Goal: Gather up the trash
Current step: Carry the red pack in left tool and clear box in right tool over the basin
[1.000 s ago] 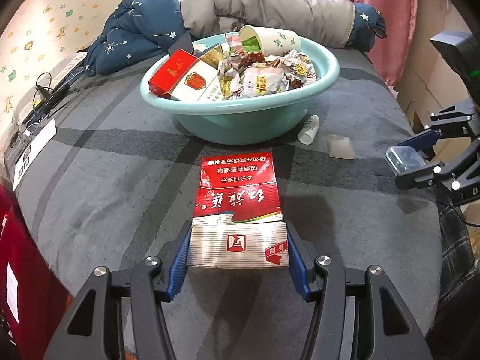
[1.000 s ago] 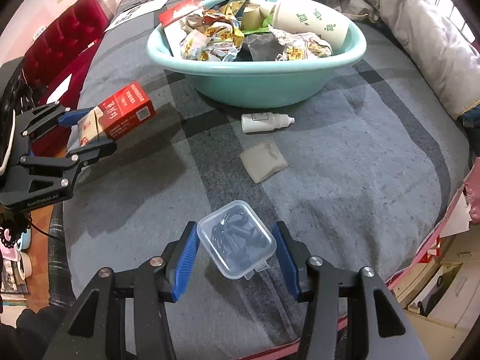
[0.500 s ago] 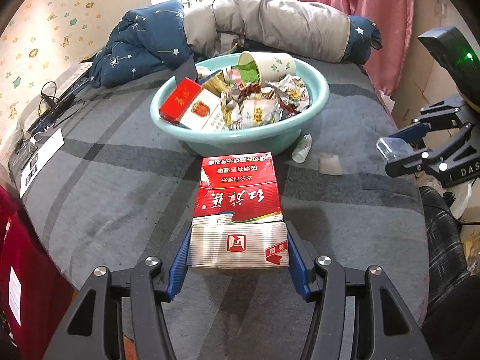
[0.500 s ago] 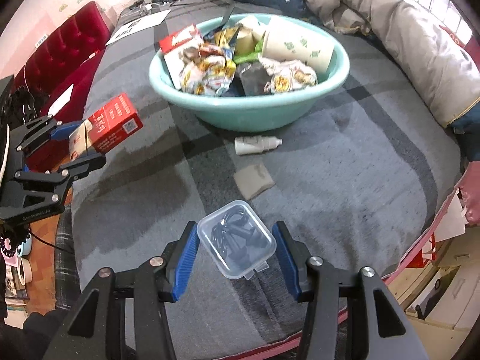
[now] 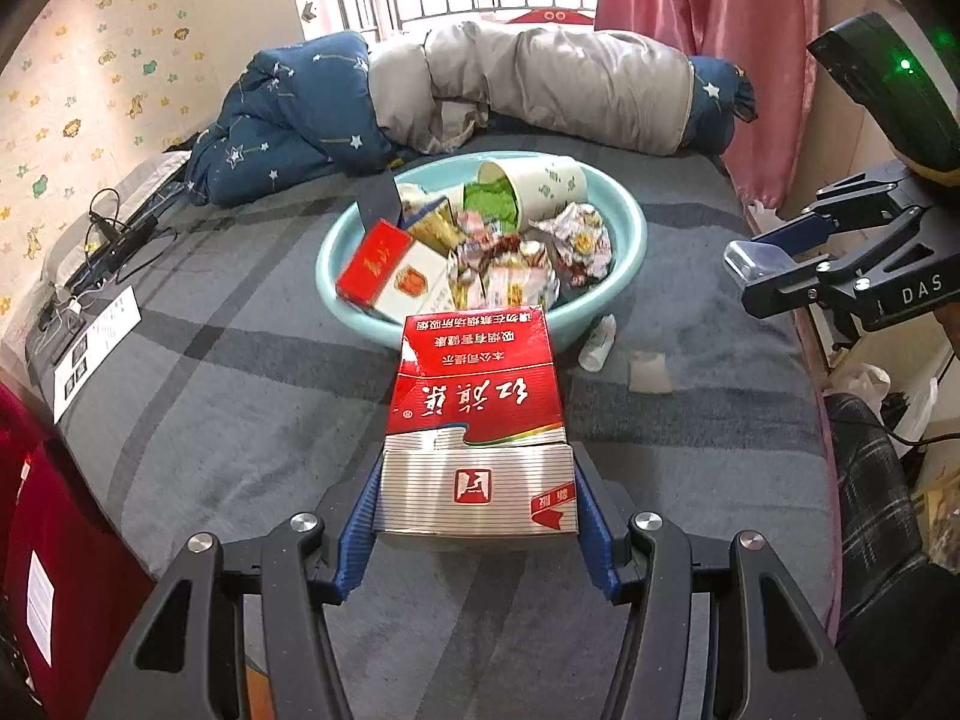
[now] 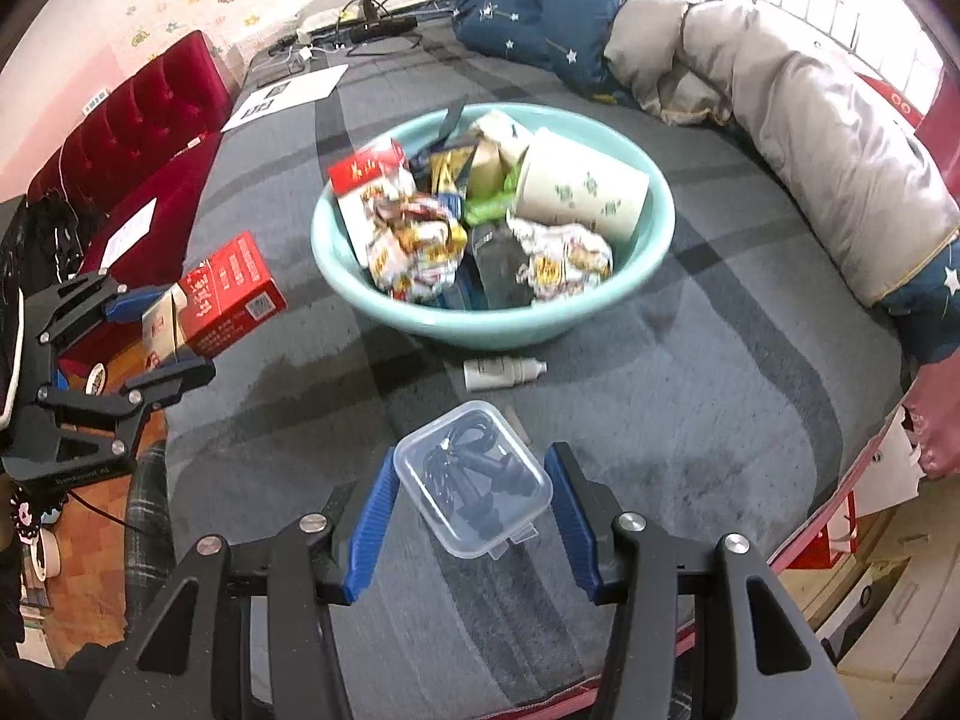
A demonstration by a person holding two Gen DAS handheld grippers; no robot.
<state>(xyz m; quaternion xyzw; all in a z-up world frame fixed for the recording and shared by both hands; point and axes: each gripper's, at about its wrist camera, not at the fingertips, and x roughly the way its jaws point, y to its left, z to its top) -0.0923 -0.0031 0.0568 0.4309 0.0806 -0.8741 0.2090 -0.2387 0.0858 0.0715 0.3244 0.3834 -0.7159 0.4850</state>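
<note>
My left gripper (image 5: 477, 495) is shut on a red and silver cigarette carton (image 5: 477, 414), held above the grey bedspread in front of the teal basin (image 5: 630, 240). The basin is piled with wrappers, a paper cup (image 5: 534, 183) and a red cigarette pack (image 5: 375, 261). My right gripper (image 6: 474, 492) is shut on a small clear plastic box (image 6: 474, 477) with black cords inside. In the right wrist view the left gripper (image 6: 147, 330) and its carton (image 6: 225, 294) hang left of the basin (image 6: 651, 246). A small white bottle (image 6: 501, 372) and a beige scrap (image 5: 649, 373) lie on the bed near the basin.
A rolled blue and grey duvet (image 5: 480, 96) lies behind the basin. Cables and a power strip (image 5: 108, 240) and white papers (image 5: 96, 348) sit at the bed's far left. A red padded headboard (image 6: 132, 132) and pink curtain (image 5: 708, 18) border the bed.
Both grippers have risen and drawn back from the basin, which looks smaller and farther. Each keeps hold of its object.
</note>
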